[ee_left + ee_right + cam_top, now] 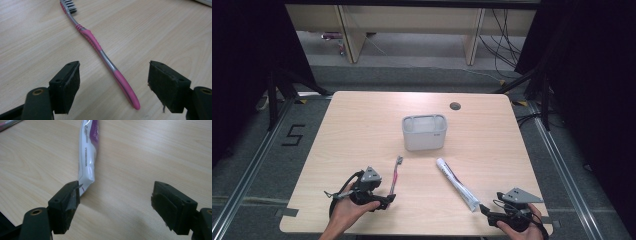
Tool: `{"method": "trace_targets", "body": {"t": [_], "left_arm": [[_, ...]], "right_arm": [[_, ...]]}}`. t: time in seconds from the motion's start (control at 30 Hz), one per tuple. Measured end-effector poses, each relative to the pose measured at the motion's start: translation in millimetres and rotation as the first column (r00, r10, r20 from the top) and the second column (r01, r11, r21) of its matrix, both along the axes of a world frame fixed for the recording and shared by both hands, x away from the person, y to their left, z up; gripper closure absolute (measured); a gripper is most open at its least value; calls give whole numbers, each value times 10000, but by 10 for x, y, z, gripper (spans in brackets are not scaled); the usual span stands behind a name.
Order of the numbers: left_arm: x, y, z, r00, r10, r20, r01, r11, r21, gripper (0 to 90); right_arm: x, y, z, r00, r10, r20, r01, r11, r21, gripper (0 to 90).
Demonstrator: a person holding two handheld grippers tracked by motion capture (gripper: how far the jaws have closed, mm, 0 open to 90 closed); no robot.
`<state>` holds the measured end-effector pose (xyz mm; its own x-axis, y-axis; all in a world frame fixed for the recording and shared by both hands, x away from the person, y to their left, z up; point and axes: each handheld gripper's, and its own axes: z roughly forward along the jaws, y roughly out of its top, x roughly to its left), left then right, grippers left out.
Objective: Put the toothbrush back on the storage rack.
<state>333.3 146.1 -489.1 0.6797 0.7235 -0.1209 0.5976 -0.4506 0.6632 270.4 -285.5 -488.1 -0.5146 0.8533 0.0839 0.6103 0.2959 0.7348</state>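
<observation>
A pink and grey toothbrush [395,175] [100,50] lies on the table, bristles pointing away from me. My left gripper [388,200] [113,86] is open, its jaws either side of the handle's near end. A white and purple toothpaste tube [456,183] [87,157] lies to the right, flat crimped end toward me. My right gripper [486,212] [116,202] is open just short of that end, with the tube's corner beside the left jaw. A grey rectangular bin [424,132] stands in the middle of the table, beyond both.
The wooden table [362,130] has a round cable hole [455,106] at the back right. Its front edge runs just under both hands. Dark curtains, frame legs and floor cables surround the table.
</observation>
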Motion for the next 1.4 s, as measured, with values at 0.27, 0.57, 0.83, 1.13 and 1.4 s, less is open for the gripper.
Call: {"method": "trace_targets", "body": {"t": [0.27, 0.57, 0.83, 1.13, 1.4], "left_arm": [[90, -78, 14, 9991, -197, -389, 205, 9996, 208, 305], [246, -100, 76, 9977, -155, -665, 167, 9997, 176, 375], [385, -119, 37, 9945, -211, -1031, 279, 9975, 649, 462], [526, -208, 51, 9892, -184, -1454, 335, 9942, 1019, 546], [619, -254, 16, 9832, -225, -1813, 478, 9895, 1361, 571]], "right_arm": [[13, -9, -4, 9994, 313, 119, -313, 9995, -7, 233], [2, -8, -11, 9995, 295, 86, -296, 9996, 27, 233], [-2, -5, -4, 9995, 305, 39, -305, 9995, 42, 234], [3, -5, 2, 9991, 388, 167, -386, 9992, -116, 236], [1, 1, -3, 9989, 386, 281, -379, 9989, -266, 238]]}}
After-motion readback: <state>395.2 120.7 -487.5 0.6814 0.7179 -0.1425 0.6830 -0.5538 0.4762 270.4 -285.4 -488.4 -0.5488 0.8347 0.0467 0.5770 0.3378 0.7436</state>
